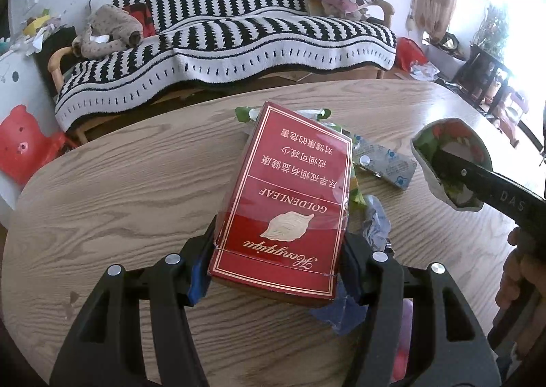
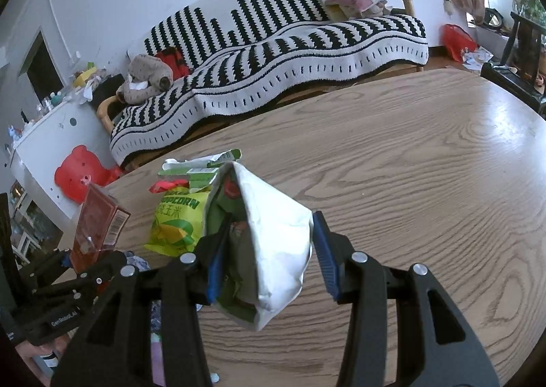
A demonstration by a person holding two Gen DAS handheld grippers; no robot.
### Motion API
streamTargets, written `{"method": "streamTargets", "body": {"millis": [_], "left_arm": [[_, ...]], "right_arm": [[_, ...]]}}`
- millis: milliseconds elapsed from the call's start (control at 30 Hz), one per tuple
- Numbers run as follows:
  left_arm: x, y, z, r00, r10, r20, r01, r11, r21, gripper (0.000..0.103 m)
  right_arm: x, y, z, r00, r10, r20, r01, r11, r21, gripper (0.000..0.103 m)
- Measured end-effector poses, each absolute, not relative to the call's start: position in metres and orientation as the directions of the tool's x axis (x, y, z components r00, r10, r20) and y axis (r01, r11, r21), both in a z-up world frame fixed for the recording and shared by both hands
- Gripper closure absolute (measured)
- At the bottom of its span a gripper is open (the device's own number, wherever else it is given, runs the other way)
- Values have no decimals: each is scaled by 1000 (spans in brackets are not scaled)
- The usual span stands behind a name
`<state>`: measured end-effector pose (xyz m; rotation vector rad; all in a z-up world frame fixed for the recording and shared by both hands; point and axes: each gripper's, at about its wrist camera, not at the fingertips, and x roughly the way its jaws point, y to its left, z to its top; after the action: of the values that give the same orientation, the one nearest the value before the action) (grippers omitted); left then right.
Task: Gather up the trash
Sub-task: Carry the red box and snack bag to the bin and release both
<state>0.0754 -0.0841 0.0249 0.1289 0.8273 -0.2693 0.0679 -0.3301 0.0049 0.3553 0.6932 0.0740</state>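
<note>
- The left gripper (image 1: 278, 271) is clamping a red rectangular cigarette carton (image 1: 286, 202) at centre frame, above the oval wood-grain table (image 1: 119, 182).
- The right gripper (image 2: 264, 250) is pinching a crumpled white foil snack bag (image 2: 276, 237) at centre frame.
- A yellow-green popcorn wrapper (image 2: 175, 226) is lying on the table, left of centre.

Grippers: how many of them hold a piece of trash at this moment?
2. The left gripper clamps the red cigarette box; the right gripper holds the open snack bag, above the wooden table.
</note>
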Motion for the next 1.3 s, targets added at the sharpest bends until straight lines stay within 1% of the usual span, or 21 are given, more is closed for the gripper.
{"method": "streamTargets", "body": {"millis": [233,267,367,500,633,700,833,900,967,1000,1067,1167,1300], "left_arm": [[63,-91,29,656,-191,-730,275,961,-4,43],[59,-93,31,663,-182,-726,265,964,0,43],[38,-105,46,693,-167,-702,235,972,0,43],[-1,-129,68,708,-199,-678,253,967,-20,43],[-55,-171,94,704,-278,-653,345,938,-29,43],[-87,-200,104,672,-351,-652,429,902,-43,43],[-139,-250,107,591,-456,-666,557,828,-73,43],[-158,-272,99,549,-478,-686,597,798,-79,43],[-177,-298,81,483,-492,-725,644,760,-87,43],[-182,-306,72,457,-493,-740,656,749,-94,43],[-192,-330,41,358,-490,-795,683,718,-134,43],[-198,-357,-10,234,-432,-871,698,698,-158,43],[-201,-386,-68,134,-336,-932,729,670,-137,43]], "right_arm": [[56,-327,15,780,186,-598,31,942,334,57],[51,-328,20,787,188,-588,21,944,331,57],[30,-328,43,817,139,-560,15,965,262,57],[-20,-343,78,841,132,-524,-7,972,234,57],[-81,-372,116,876,114,-469,-8,975,222,57],[-116,-393,132,890,97,-446,10,973,232,57],[-181,-439,141,895,47,-444,73,966,250,57],[-213,-462,133,886,1,-463,129,960,248,57],[-240,-478,120,873,-48,-486,187,952,241,57],[-254,-487,108,858,-81,-507,225,947,229,57],[-272,-499,82,824,-103,-557,265,939,218,57],[-287,-519,22,742,-73,-666,320,912,256,57],[-302,-538,-59,647,-3,-762,400,853,336,57]]}}
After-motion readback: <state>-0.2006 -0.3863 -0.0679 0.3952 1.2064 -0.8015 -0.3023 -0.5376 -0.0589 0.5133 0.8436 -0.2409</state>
